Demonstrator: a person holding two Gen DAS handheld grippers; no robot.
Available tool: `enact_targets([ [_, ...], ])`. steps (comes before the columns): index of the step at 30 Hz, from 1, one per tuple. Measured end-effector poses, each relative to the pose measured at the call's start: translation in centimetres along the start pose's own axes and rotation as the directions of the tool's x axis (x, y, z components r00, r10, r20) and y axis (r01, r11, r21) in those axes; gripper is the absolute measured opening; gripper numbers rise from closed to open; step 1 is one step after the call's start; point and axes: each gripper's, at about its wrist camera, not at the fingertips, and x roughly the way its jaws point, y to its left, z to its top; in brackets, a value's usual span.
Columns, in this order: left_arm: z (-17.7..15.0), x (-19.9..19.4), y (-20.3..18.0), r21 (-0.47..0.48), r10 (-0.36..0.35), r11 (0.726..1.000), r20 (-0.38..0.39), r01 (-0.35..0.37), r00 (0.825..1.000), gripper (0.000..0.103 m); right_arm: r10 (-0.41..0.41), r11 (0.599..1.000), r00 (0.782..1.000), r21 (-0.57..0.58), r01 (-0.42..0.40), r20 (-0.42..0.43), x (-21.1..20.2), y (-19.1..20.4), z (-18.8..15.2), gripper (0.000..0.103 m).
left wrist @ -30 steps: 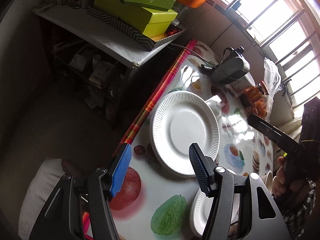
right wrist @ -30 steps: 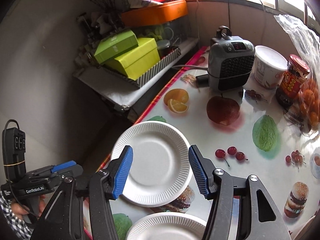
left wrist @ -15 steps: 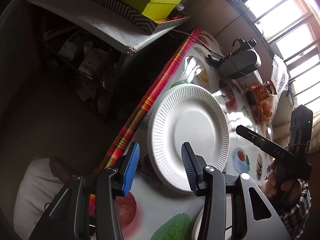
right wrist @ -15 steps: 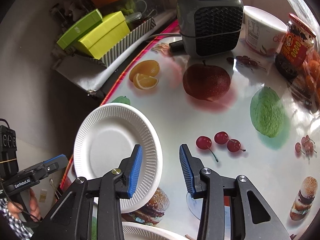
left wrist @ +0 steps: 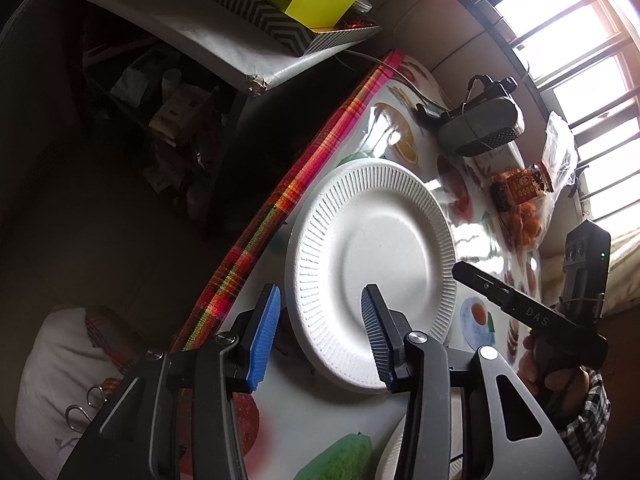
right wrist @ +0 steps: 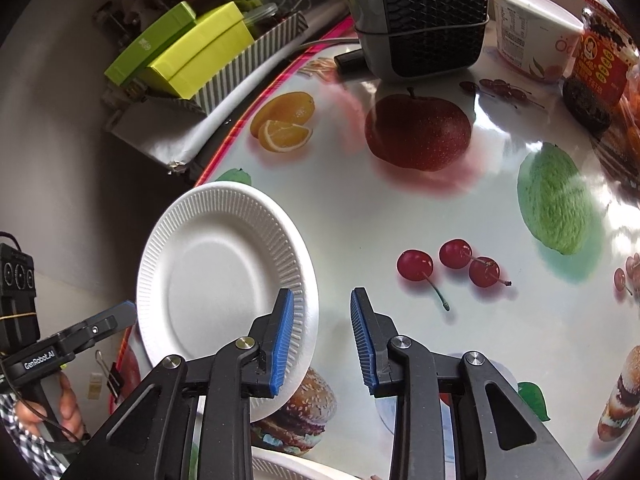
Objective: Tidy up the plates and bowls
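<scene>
The left tool [left wrist: 318, 332] points steeply downward, its two blue-padded fingers [left wrist: 262, 336] apart; its jaws have just been closing, and the pads press on nothing. The right tool [right wrist: 322, 338] is also pitched steeply down, its blue pads [right wrist: 282, 338] set closer together than the left's; these jaws too have just been closing, with only a bare gap between them. In the left wrist view, the right hand [left wrist: 554, 376] wraps the black handle of its tool, a checked sleeve [left wrist: 588, 424] at the wrist. In the right wrist view, the left hand [right wrist: 66, 410] grips its handle low at the frame's edge, probably with all fingers curled, though the view there is dim.
</scene>
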Motion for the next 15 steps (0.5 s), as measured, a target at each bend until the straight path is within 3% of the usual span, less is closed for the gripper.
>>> enact_targets([
  [15, -0.09, 1.06, -0.31, -0.005, 0.003, 1.000, -0.017, -0.003, 1.000, 0.028, 0.009, 1.000, 1.000, 0.007, -0.009, -0.009, 0.26, -0.33, -0.26, 0.012],
])
